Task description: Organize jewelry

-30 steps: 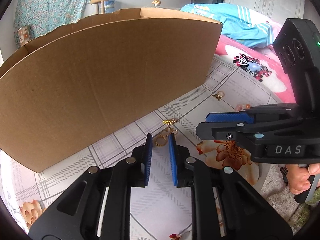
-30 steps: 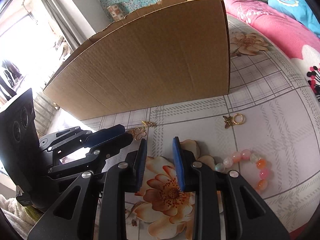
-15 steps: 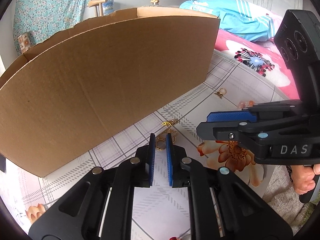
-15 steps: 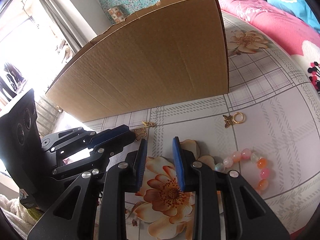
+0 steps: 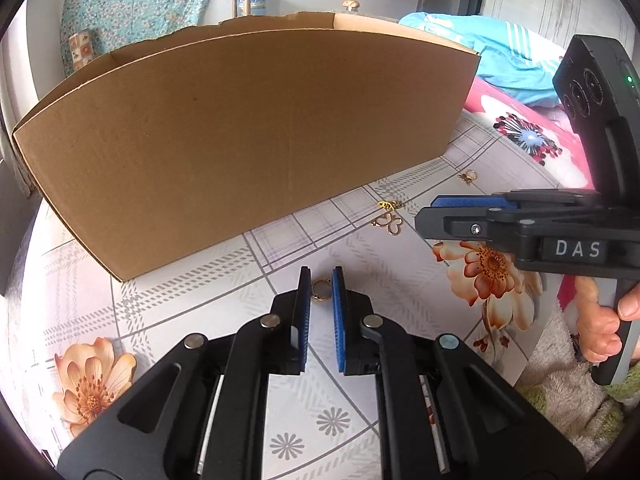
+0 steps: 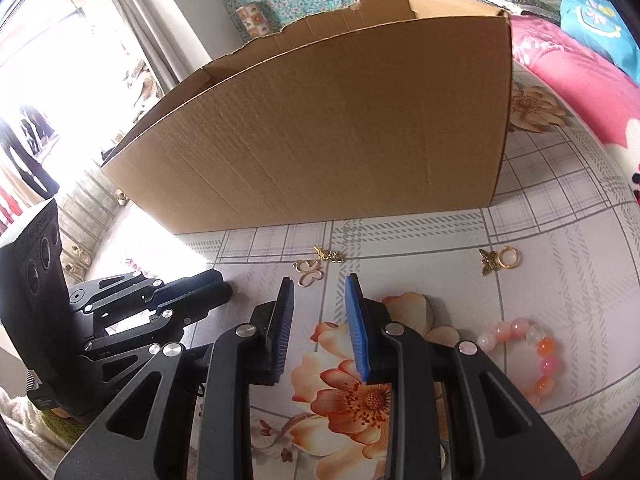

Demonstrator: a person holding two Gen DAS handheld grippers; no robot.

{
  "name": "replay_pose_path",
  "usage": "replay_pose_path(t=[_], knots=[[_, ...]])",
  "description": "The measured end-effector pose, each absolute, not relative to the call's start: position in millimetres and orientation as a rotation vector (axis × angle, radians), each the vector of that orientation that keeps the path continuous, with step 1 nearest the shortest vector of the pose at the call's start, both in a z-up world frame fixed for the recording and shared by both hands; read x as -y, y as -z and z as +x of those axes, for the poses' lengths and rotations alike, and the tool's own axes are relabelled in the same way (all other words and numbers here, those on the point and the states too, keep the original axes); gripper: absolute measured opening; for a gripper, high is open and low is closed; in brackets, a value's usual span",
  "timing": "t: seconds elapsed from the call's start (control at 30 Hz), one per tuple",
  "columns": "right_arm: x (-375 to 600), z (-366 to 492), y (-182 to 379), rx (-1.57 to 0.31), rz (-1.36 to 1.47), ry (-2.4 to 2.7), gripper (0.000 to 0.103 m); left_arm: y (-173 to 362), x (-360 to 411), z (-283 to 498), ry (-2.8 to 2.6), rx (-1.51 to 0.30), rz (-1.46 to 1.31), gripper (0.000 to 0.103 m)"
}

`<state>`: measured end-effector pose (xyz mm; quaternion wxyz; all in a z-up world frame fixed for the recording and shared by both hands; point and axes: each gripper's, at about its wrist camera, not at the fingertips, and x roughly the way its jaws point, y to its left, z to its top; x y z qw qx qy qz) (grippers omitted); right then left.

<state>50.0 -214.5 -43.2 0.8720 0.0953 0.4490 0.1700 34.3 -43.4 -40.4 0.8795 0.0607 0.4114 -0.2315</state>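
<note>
My left gripper [image 5: 321, 276] is shut on a small gold ring [image 5: 321, 291], pinched between its blue pads just above the patterned tablecloth [image 5: 192, 304]. It stands in front of the tall cardboard box [image 5: 248, 140]. On the cloth to the right lie a gold butterfly-outline pendant [image 5: 388, 222], a small gold charm [image 5: 389, 204] and a butterfly ring [image 5: 467, 176]. My right gripper [image 6: 318, 284] hovers open over the cloth with nothing between its pads, the pendant [image 6: 308, 273] and charm [image 6: 329, 255] just beyond its tips. A pink and orange bead bracelet [image 6: 532, 344] lies to its right.
The cardboard box [image 6: 340, 132] walls off the far side of the table. A pink floral blanket [image 6: 580, 76] and blue cloth [image 5: 500, 52] lie beyond the table's right edge. A hand [image 5: 600, 320] holds the right gripper's handle. The left gripper [image 6: 224, 286] sits close at the right gripper's left.
My left gripper's jaws closed on the gold ring and carried it leftward, away from the pendant and charm. The right gripper has stayed where it was.
</note>
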Motion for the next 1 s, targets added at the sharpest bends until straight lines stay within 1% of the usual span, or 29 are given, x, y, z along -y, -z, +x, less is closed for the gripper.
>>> replay_pose_path(t=[0.53, 0.57, 0.63, 0.67, 0.73, 0.83, 1.0], knots=[[177.2, 59.9, 39.2, -0.927, -0.108, -0.350, 0.026, 41.2, 35.1, 32.9, 0.497, -0.850, 0.108, 0.009], [179.3, 59.1, 40.2, -0.927, -0.117, -0.346, 0.024, 41.1, 34.4, 33.0, 0.497, -0.850, 0.107, 0.009], [181.8, 58.8, 40.3, -0.925, -0.129, -0.335, 0.017, 40.9, 34.1, 33.1, 0.498, -0.850, 0.105, 0.009], [185.2, 59.9, 40.2, -0.930, -0.111, -0.334, 0.012, 40.9, 33.8, 33.1, 0.498, -0.850, 0.105, 0.009], [193.9, 62.1, 41.1, -0.940, -0.051, -0.347, 0.006, 40.8, 33.8, 33.1, 0.499, -0.849, 0.106, 0.009], [200.0, 63.1, 42.9, -0.950, 0.004, -0.358, 0.005, 41.0, 34.1, 33.2, 0.498, -0.850, 0.106, 0.009], [202.7, 52.9, 43.0, -0.956, -0.007, -0.366, 0.005, 41.2, 33.9, 33.2, 0.497, -0.850, 0.107, 0.009]])
